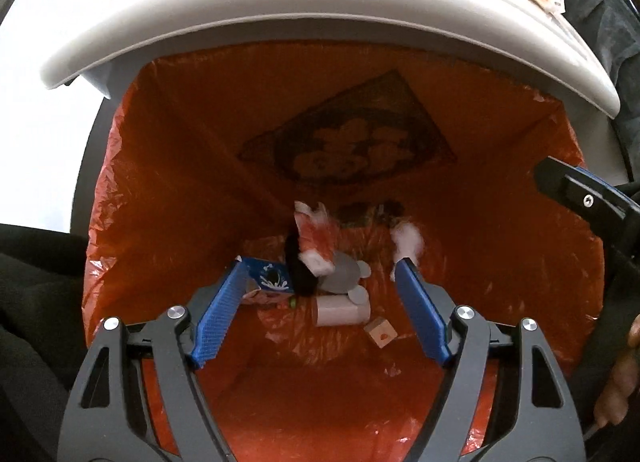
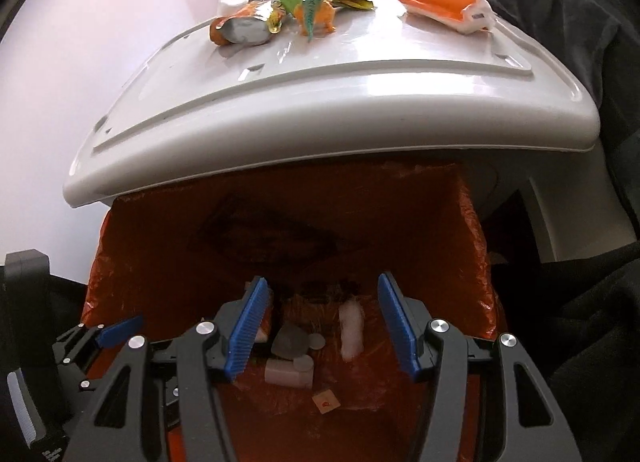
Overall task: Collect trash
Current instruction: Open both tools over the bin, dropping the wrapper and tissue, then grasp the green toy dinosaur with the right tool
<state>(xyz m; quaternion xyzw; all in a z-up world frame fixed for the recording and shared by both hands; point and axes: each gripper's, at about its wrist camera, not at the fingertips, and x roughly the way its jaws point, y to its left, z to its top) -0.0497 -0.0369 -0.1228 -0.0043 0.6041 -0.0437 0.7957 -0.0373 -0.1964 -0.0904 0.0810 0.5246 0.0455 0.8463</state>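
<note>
Both grippers hang over a bin lined with an orange bag, also in the right wrist view. My left gripper is open and empty; an orange and white wrapper is in mid-air or on the pile just beyond its fingertips. My right gripper is open and empty; a white tissue wad lies below it. At the bag's bottom lie a blue carton, a white bottle, grey discs and a small tan box.
A white table overhangs the bin's far side. On it lie a silver and orange snack bag, a green and orange wrapper and an orange packet in white plastic. Dark cloth is at right.
</note>
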